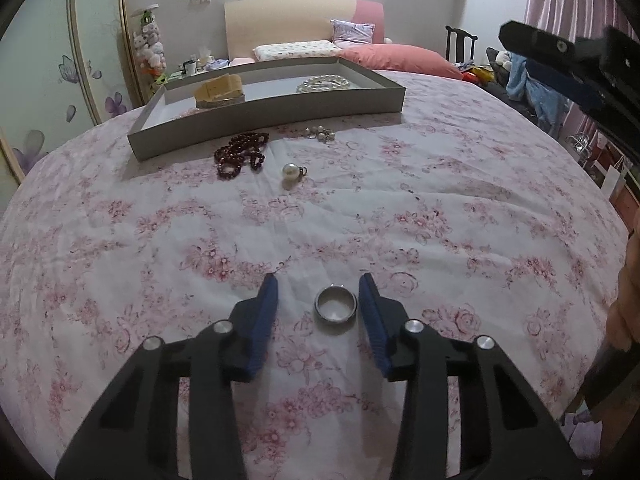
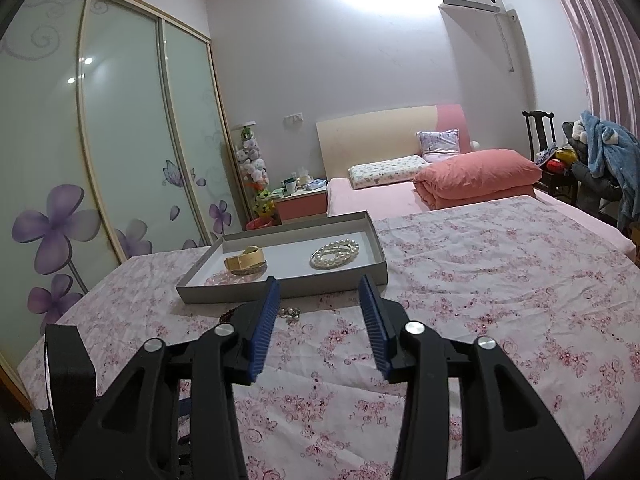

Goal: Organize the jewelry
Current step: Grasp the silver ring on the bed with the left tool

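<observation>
Jewelry is scattered on the flowered bedspread [image 1: 440, 216]; the piece in hand is a plain silver ring [image 1: 335, 304], a wide polished band lying flat on the near part of the bed. The left gripper [image 1: 318, 294] is lowered over it with its jaws apart, one blue pad on each side of the ring and neither touching it, the right pad just beside the band and the left pad farther off.

To take it well, the gripper should likely shift a little to the right so the ring sits centred, press lightly into the soft cover, then close slowly; a smooth round band can squirt out or tip if pinched off-centre.

Farther off lie a dark red bead necklace [image 1: 240, 154], a pearl pendant [image 1: 291, 171] and a small pearl cluster [image 1: 320, 133], all near the front wall of the grey tray [image 1: 280, 110]. Inside the tray are a pearl bracelet [image 2: 335, 254] and a tan strap [image 2: 245, 263]. The right gripper [image 2: 318, 294] hangs open and empty above the bed, well right of the ring.
</observation>
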Motion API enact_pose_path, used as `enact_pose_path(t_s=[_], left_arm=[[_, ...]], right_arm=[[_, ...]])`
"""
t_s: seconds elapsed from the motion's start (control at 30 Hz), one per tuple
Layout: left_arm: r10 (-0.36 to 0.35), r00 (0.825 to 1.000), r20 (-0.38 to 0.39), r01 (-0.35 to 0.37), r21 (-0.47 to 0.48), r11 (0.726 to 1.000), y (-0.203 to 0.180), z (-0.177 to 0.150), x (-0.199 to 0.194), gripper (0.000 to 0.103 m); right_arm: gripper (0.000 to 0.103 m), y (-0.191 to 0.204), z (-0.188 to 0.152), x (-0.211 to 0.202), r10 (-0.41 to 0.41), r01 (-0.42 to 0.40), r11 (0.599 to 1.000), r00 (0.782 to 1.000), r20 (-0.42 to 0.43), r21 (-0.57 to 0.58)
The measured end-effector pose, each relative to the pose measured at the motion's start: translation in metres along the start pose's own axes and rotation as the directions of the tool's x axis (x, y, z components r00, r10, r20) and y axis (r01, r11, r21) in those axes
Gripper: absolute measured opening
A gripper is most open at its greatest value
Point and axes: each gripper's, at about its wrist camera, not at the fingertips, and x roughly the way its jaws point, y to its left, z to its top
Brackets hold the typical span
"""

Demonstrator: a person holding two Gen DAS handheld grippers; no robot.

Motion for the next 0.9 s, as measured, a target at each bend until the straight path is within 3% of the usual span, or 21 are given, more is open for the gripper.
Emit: enact_pose_path(t_s=[0.1,0.23,0.47,0.57,0.73,0.9], left_arm=[[0.014,1.0,0.009,-0.014,0.012,1.0,-0.003,-0.001,0.0,0.04],[0.019,1.0,0.018,-0.019,0.029,0.999,-0.006,-0.002,-0.001,0.022],[0.008,1.0,-0.006,-0.008,-0.014,1.0,0.012,0.003,0.0,0.022],[0.044,0.999,-0.001,-0.044,-0.053,0.998,0.035,0.01,-0.001,0.022],[0.112,0.993,0.031,-0.108,-0.12,0.987,0.077,0.032,-0.006,0.022],[0.185,0.982,0.047,-0.173,-0.194,0.966,0.121,0.053,0.002,0.022]], right_arm=[[0.045,0.001,0.0,0.001,0.007,-0.007,1.0,1.0,-0.002,0.0],[0.045,0.005,-0.001,0.006,0.02,-0.021,1.0,1.0,-0.014,-0.005],[0.045,0.007,0.0,0.019,0.038,-0.039,0.999,0.997,-0.06,-0.012],[0.045,0.01,0.001,0.031,0.051,-0.053,0.998,0.993,-0.108,-0.022],[0.044,0.024,-0.007,0.06,0.084,-0.099,0.993,0.972,-0.22,-0.06],[0.037,0.051,-0.022,0.09,0.116,-0.17,0.977,0.928,-0.353,-0.126]])
